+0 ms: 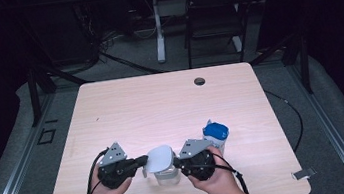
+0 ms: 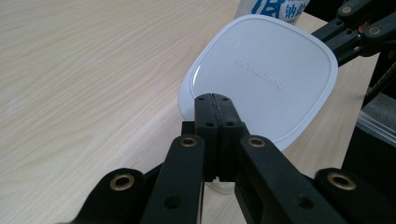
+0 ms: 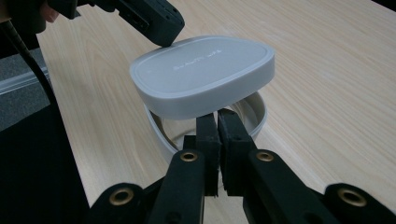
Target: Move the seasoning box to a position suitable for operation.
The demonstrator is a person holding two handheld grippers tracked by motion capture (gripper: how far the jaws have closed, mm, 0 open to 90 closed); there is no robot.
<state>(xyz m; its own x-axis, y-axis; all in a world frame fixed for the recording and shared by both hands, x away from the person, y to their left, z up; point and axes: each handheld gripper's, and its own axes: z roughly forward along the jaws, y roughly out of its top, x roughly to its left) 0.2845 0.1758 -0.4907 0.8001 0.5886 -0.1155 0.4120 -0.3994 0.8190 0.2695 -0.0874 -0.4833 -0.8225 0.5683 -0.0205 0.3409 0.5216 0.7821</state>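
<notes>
Lid (image 3: 201,77) hangs tilted over the tub (image 3: 254,114) near the desk's front edge, pinched by the left claw (image 2: 212,100); the right claw (image 3: 217,122) clamps the tub's rim.

The left gripper (image 1: 144,160) and the right gripper (image 1: 175,164) are held low by the two hands, tips pointed toward each other. The fingers (image 2: 212,122) of both are pressed nearly together.
</notes>
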